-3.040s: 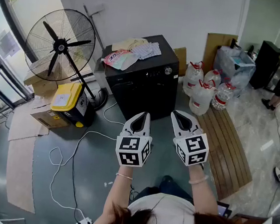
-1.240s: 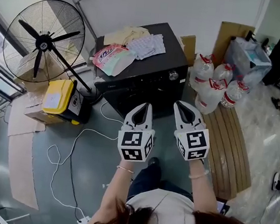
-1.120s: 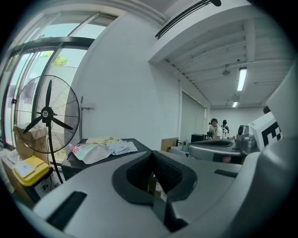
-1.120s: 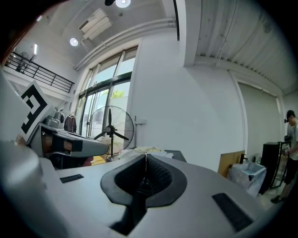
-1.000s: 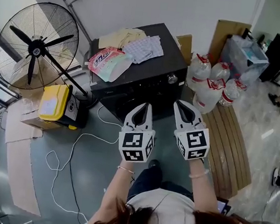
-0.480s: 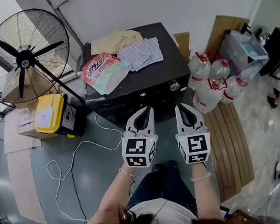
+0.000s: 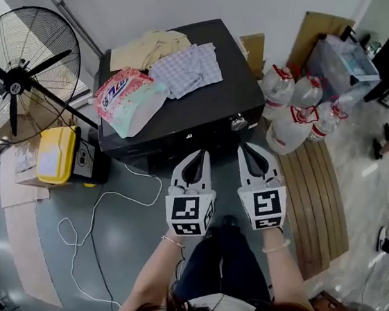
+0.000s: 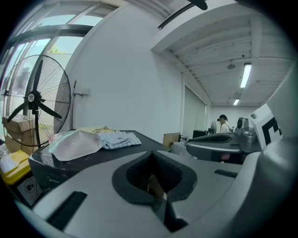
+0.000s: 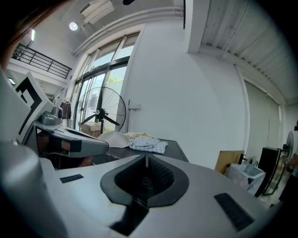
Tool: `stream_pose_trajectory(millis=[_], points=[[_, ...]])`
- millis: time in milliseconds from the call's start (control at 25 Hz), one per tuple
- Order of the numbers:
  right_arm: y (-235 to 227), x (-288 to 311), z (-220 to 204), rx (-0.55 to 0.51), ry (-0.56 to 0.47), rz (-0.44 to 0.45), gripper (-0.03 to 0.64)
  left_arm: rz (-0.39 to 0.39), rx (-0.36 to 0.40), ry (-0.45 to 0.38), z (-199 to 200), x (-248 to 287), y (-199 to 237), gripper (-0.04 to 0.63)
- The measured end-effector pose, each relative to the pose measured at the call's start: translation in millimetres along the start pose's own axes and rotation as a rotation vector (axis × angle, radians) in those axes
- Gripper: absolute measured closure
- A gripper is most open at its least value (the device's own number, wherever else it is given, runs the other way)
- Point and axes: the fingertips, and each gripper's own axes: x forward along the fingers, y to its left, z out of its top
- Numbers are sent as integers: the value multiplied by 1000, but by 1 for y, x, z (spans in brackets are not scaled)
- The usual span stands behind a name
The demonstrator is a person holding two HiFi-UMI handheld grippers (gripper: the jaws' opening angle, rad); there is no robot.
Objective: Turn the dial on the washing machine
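The black washing machine [image 7: 208,100] stands ahead of me, its silver dial [image 7: 238,123] at the right end of the front panel. Just below and right of the dial, without touching it, is my right gripper [image 7: 248,149], shut and holding nothing. To its left my left gripper [image 7: 199,153] is also shut and empty, in front of the machine's front face. The left gripper view shows the machine's top [image 8: 100,155] beyond the closed left gripper [image 8: 151,154]. In the right gripper view the right gripper [image 9: 145,157] is closed, and the dial is hidden behind it.
A pink detergent bag [image 7: 126,96], a checked cloth [image 7: 188,67] and a beige cloth [image 7: 146,45] lie on the machine. A standing fan [image 7: 15,72] and a yellow box [image 7: 57,154] are left, water bottles [image 7: 293,114] and a wooden bench [image 7: 318,200] right. A white cable [image 7: 101,207] trails over the floor.
I have moved closer to the washing machine. Both grippers, still shut, now reach its front, and the right one has come up close under the dial.
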Motion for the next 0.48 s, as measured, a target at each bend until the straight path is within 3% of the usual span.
stream_pose_trajectory(millis=[480], points=[[-26,45,-51,-48,-14,50,585,61,20,21,-53,47,7,578]])
